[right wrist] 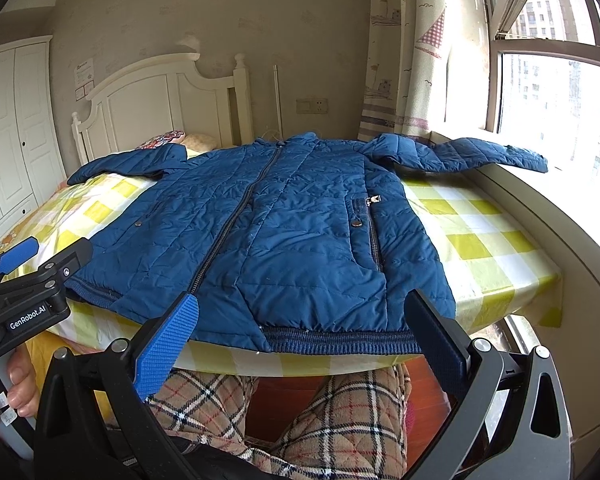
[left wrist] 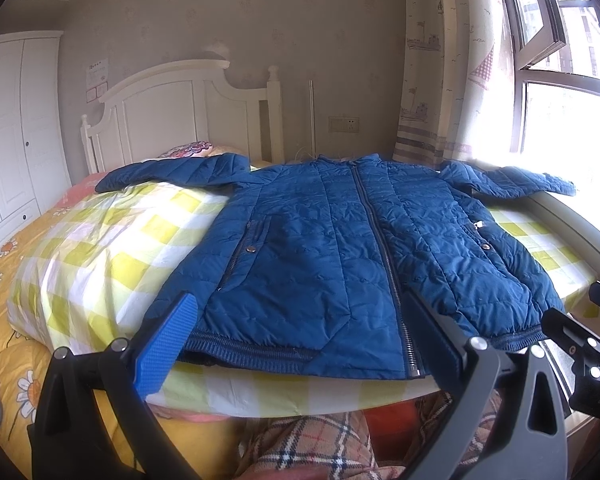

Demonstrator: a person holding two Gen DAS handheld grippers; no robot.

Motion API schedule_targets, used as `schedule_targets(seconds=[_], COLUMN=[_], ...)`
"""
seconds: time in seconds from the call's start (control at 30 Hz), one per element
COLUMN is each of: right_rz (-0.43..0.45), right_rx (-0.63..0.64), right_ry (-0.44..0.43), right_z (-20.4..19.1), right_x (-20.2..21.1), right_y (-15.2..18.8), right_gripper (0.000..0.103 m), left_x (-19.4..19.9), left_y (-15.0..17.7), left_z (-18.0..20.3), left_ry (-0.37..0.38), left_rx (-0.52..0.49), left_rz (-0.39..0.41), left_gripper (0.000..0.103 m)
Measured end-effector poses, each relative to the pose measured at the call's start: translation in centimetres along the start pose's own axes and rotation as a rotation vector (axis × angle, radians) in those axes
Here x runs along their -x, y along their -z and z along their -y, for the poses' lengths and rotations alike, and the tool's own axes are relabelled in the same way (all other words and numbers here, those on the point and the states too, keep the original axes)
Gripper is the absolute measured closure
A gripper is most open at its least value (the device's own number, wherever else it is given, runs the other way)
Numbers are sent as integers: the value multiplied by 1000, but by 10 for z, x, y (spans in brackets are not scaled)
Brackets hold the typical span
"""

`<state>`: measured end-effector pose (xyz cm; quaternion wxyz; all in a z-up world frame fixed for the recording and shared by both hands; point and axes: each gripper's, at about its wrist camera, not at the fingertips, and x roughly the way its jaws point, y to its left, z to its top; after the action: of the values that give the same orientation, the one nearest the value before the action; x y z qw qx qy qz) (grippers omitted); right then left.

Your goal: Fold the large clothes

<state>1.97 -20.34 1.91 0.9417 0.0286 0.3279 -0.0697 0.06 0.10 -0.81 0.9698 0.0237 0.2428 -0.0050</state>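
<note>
My left hand-held gripper is spread wide and holds nothing, its blue-padded finger and dark finger over the hem at the near edge of the board. My right hand-held gripper is just as wide and empty, framing the right half of the hem. In the right wrist view my left tool shows at the left edge, with white lettering "GenRobot.AI" on its black body and my hand round the handle.

The blue quilted jacket lies flat, front up and zipped, on a board covered in yellow-and-white checked cloth that rests on the bed. Its long axis runs away from me: ribbed hem at the near edge, collar toward the white headboard. The sleeves stretch out sideways, the right one reaching onto the windowsill, the left one toward the wardrobe side. My plaid trousers show under the near edge.
</note>
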Motion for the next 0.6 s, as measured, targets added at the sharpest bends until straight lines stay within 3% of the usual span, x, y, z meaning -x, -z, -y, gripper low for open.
schedule_targets(seconds=[0.6], right_rz=[177], right_rx=[43], right_ry=[-18], right_z=[-5], right_x=[26], right_y=[-11], right_gripper=[4], left_x=[6], left_y=[-6], left_z=[7], left_ry=[10], left_rx=[-44], left_rz=[65], left_gripper=[2])
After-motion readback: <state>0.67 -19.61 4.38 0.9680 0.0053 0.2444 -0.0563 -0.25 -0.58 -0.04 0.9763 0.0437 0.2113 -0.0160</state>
